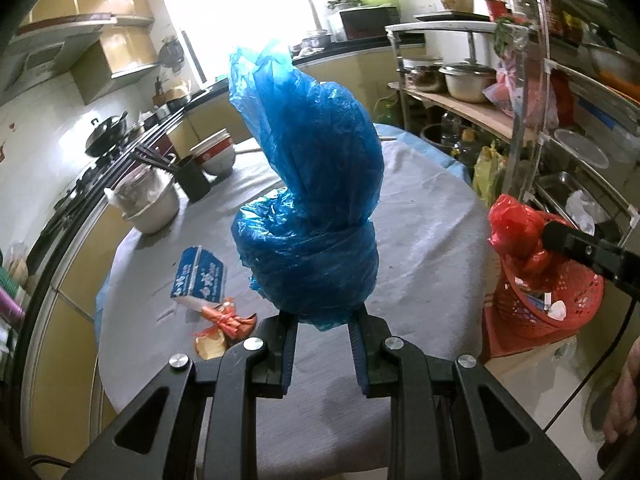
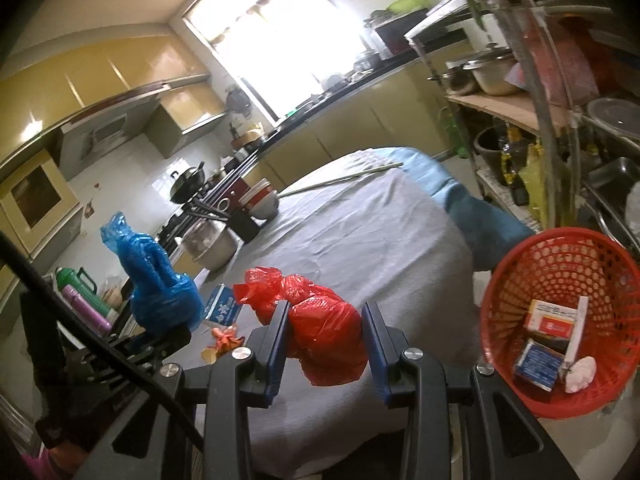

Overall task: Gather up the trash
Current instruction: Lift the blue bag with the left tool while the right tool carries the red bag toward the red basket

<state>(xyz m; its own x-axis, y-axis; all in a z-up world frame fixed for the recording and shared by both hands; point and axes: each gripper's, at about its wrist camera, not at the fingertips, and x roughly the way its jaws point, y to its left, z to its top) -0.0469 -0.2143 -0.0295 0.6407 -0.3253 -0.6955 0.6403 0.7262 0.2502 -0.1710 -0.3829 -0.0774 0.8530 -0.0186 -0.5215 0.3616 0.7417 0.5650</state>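
My left gripper is shut on a crumpled blue plastic bag and holds it above the grey-clothed table; it also shows in the right wrist view. My right gripper is shut on a red plastic bag, held above the table's near edge, left of the red trash basket. The red bag also shows in the left wrist view above the basket. A blue-and-white carton and orange wrappers lie on the table.
The basket holds small boxes and a white wad. Bowls, a black chopstick holder and a covered pot stand at the table's far left. A metal shelf rack with pots stands to the right.
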